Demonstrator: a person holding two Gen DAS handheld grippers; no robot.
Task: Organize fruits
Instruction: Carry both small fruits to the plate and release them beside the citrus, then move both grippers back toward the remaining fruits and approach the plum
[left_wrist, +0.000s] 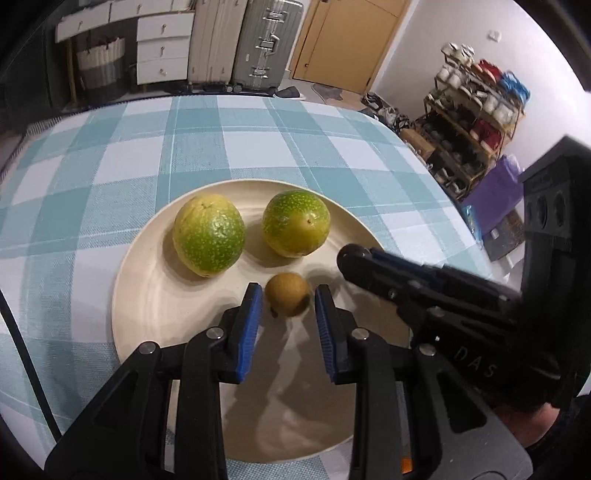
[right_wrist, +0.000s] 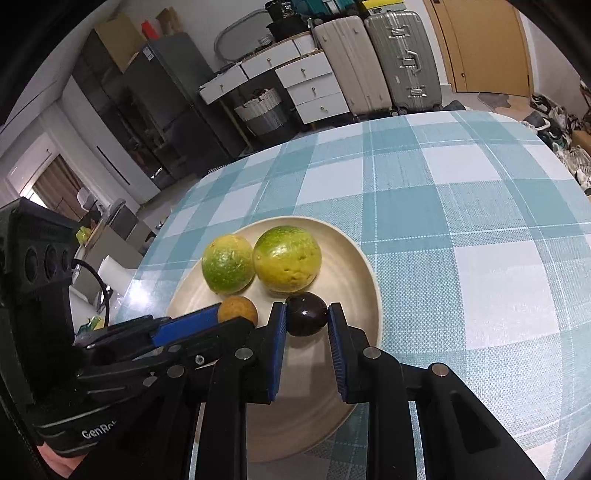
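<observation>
Checked blue-and-white tablecloth (left_wrist: 258, 147) covers the table, with suitcases (left_wrist: 266, 44) and white drawers (left_wrist: 162, 48) against the wall beyond it. Everything for the task sits on the cream plate (left_wrist: 147, 314): two large green-yellow fruits (left_wrist: 208, 236) lie side by side on the plate's far half, close together. On its near half, the left gripper (left_wrist: 288, 287) is clasped at its very tips around a small brown fruit (left_wrist: 287, 295), and the right gripper (right_wrist: 306, 305) is clamped likewise on a dark purple fruit (right_wrist: 306, 314). Both small fruits seem to rest on or just above the plate's floor, so this looks like the point of setting them down or picking them up. The grips are shallow, only the pad ends bearing on round skins, so either fruit could squirt out and roll across the plate into the green pair, or over the low rim onto the cloth. The two grippers also crowd each other above the plate's near side; a careless swing could knock one against the other and jar a fruit loose.
</observation>
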